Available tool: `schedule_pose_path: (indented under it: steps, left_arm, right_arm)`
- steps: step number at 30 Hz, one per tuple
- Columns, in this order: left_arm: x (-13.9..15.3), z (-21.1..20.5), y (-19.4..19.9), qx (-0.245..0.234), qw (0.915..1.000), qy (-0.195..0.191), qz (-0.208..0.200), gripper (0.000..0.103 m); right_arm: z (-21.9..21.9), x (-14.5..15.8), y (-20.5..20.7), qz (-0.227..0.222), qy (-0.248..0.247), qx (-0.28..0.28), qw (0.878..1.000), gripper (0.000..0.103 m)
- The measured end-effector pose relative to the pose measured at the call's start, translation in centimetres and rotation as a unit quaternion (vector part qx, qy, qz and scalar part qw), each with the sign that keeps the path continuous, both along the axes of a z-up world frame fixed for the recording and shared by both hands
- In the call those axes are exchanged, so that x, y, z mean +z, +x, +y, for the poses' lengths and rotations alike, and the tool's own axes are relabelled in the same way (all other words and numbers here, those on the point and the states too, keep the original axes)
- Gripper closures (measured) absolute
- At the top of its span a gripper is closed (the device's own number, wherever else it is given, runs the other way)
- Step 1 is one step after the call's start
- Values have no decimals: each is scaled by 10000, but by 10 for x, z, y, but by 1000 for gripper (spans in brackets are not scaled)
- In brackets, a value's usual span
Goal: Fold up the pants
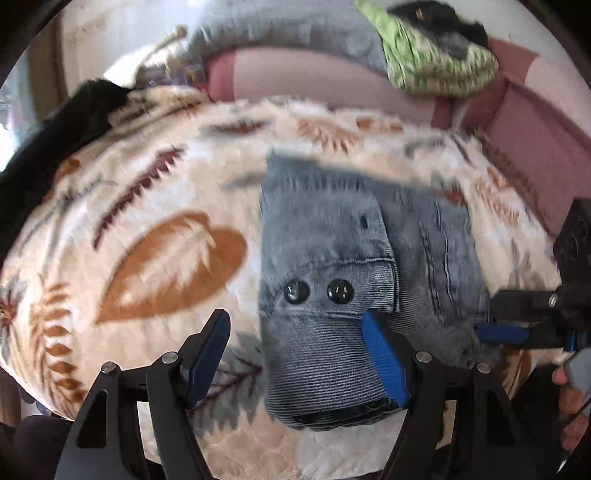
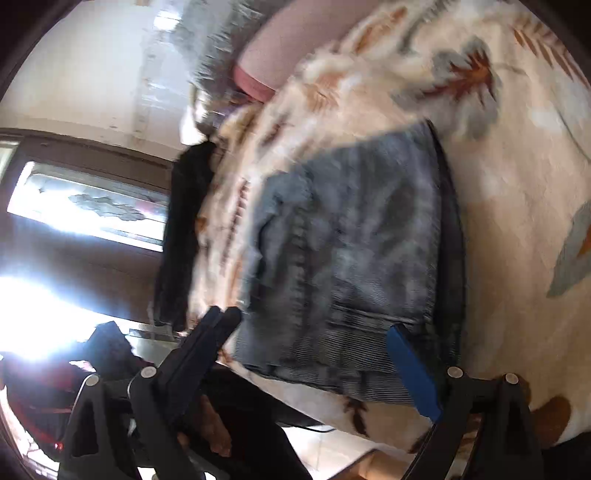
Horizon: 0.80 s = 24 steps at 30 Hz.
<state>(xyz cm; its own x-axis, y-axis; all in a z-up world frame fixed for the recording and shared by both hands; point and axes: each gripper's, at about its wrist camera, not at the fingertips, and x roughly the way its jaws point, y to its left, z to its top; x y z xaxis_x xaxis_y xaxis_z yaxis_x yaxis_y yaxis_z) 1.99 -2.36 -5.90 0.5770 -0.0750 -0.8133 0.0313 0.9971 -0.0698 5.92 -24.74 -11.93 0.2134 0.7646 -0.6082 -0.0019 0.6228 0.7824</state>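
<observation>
Grey-blue corduroy pants lie folded into a compact stack on a cream fleece blanket with leaf prints. Two dark buttons show on the near flap. My left gripper is open: its right finger hangs over the pants' near end and its left finger is over bare blanket. My right gripper comes in low at the pants' right edge. In the right wrist view the pants fill the middle, and the right gripper stands open, its fingers straddling the stack's near edge without pinching it.
A black garment lies on the blanket's far left corner. Behind are a pink sheet, a grey cover and a green patterned cloth. A person's hand shows at lower right. The bed edge and a bright window are close.
</observation>
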Motion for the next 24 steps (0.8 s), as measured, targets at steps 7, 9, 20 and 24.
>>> schedule_pose_path:
  steps: [7, 9, 20, 24]
  left_arm:
    - [22, 10, -8, 74, 9980, -231, -578, 28]
    - [15, 9, -3, -12, 9987, -282, -413, 28]
    - [-16, 5, -1, -179, 9978, -601, -223, 24]
    - [-20, 11, 1, -175, 9963, -827, -165, 23]
  right_arm:
    - [8, 81, 35, -667, -352, 153, 9970, 8]
    - [19, 95, 60, -769, -133, 283, 9965, 8]
    - [51, 28, 142, 98, -640, 188, 9977, 17]
    - [81, 68, 146, -364, -1247, 704, 9890, 17]
